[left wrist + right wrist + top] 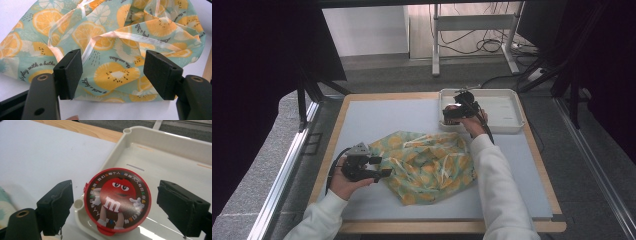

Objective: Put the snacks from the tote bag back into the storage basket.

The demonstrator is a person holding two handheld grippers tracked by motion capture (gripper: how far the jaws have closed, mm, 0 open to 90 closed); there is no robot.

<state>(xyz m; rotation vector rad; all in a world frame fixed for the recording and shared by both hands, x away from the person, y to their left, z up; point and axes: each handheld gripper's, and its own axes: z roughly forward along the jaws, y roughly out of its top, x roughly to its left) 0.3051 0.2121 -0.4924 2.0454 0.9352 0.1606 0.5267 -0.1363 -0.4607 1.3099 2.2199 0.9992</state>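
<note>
While the person's left hand rests at the near-left of the white table mat (377, 112), the left gripper (381, 172) lies level just beside the left edge of a crumpled pale-green fabric bag printed with orange citrus slices (429, 165). In the left gripper view its jaws stand spread, one to each side of a fold of the bag (112, 50), with the pads not pressing on the cloth; a pale ribbon drawstring (120, 35) loops across the fabric beyond them. The bag lies near the middle of the mat, on its near half. A shallow white plastic tray (512, 107) sits at the far-right corner of the mat, well apart from the left gripper and just beyond the bag. The right gripper (451, 114) is held over the near-left corner of the tray. In the right gripper view its jaws are wide apart, and a round red-rimmed candy tin with a red cartoon character on its brown lid (117, 200) lies between them in that corner of the tray (170, 150), clear of both pads. The tin lies flat, lid up.
</note>
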